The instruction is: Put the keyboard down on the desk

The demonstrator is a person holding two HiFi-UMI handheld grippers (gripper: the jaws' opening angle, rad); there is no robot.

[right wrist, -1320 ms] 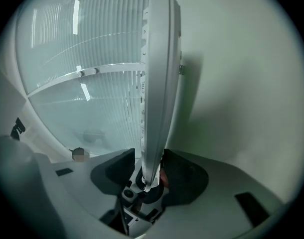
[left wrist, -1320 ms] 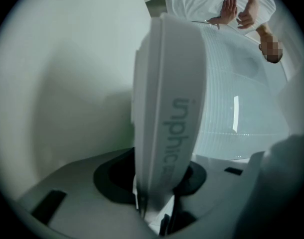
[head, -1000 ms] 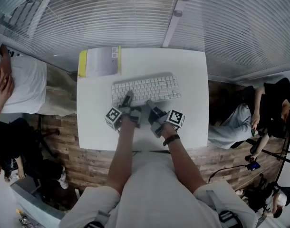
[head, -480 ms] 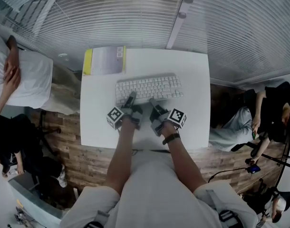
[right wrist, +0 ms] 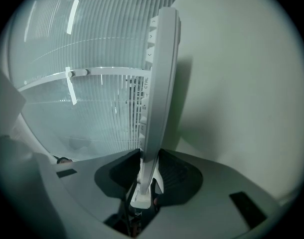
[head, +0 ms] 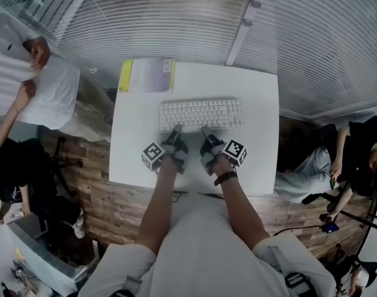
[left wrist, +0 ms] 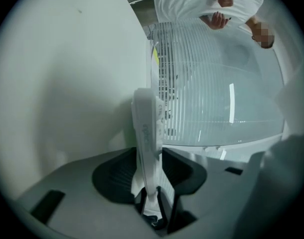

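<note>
The near long edge of the keyboard is clamped between the jaws of the left gripper; both dark pads are pressed on it. The same edge of the keyboard is gripped, further to the right, by the jaws of the right gripper, and the pads are closed on it as well.

In the head view the left gripper and the right gripper are seen side by side at the near edge of the keyboard. The keyboard is held over the middle of the tabletop, somewhat nearer to the far edge, with its long side parallel to that edge and its keys upward. A shadow is seen between the keyboard and the tabletop in both gripper views; whether the keyboard touches the surface cannot be told.

A booklet with a yellow border is placed at the far left corner of the tabletop, apart from the keyboard.
</note>
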